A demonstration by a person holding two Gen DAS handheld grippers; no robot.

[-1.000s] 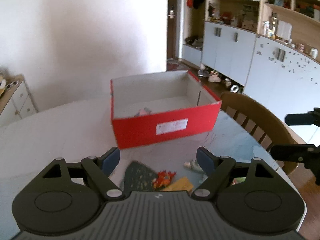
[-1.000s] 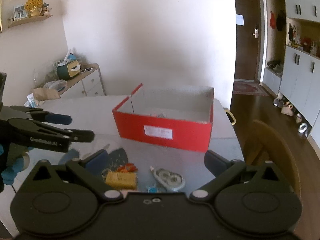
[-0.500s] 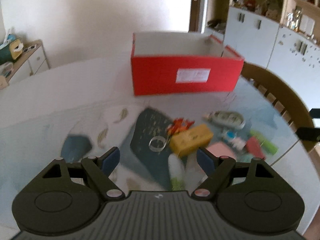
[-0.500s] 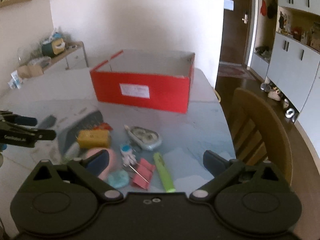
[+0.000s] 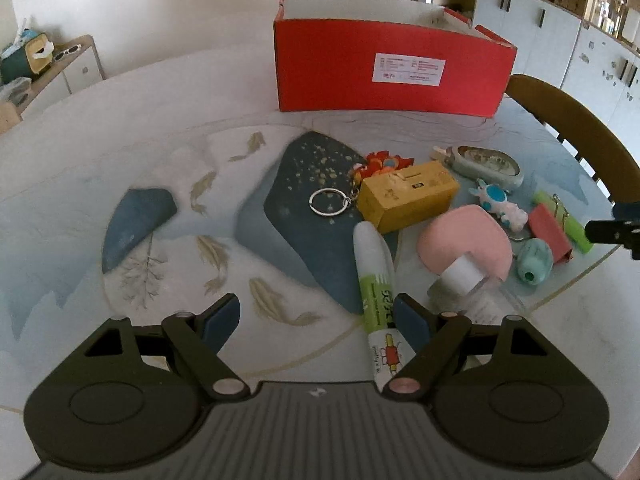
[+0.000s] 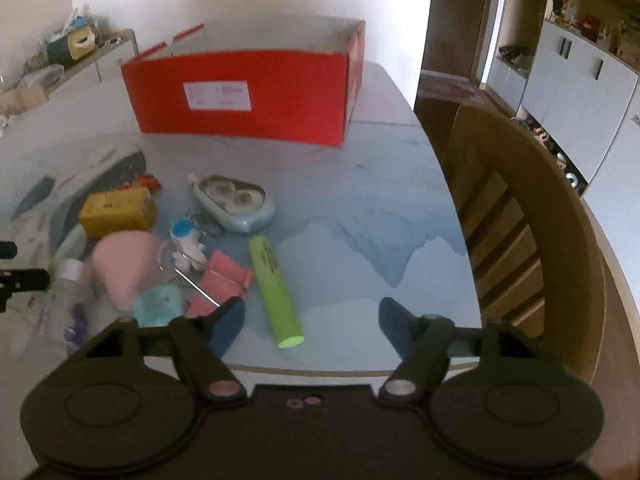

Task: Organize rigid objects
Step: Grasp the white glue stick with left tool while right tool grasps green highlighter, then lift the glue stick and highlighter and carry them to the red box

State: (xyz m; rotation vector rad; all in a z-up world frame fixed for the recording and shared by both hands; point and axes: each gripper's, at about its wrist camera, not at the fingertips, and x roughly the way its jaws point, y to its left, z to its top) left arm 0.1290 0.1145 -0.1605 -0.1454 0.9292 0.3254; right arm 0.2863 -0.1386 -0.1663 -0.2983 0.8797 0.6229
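An open red box (image 5: pixel 392 68) stands at the far side of the table; it also shows in the right wrist view (image 6: pixel 248 92). Small objects lie before it: a yellow box (image 5: pixel 408 196), a key ring (image 5: pixel 328 202), a white-and-green tube (image 5: pixel 378 292), a pink mushroom-shaped thing (image 5: pixel 466 244), a correction tape (image 6: pixel 234 202), a red clip (image 6: pixel 220 280) and a green highlighter (image 6: pixel 276 290). My left gripper (image 5: pixel 316 320) is open and empty, with the tube beside its right finger. My right gripper (image 6: pixel 312 322) is open and empty above the highlighter's near end.
A wooden chair (image 6: pixel 524 216) stands at the table's right edge. A low cabinet (image 5: pixel 60 72) is at the far left, and white cupboards (image 5: pixel 560 36) are at the far right. The table edge (image 6: pixel 344 372) runs just in front of my right gripper.
Both grippers have pulled back and tilted down from the box toward the near objects. More of the clutter has come into view. Both stay open.
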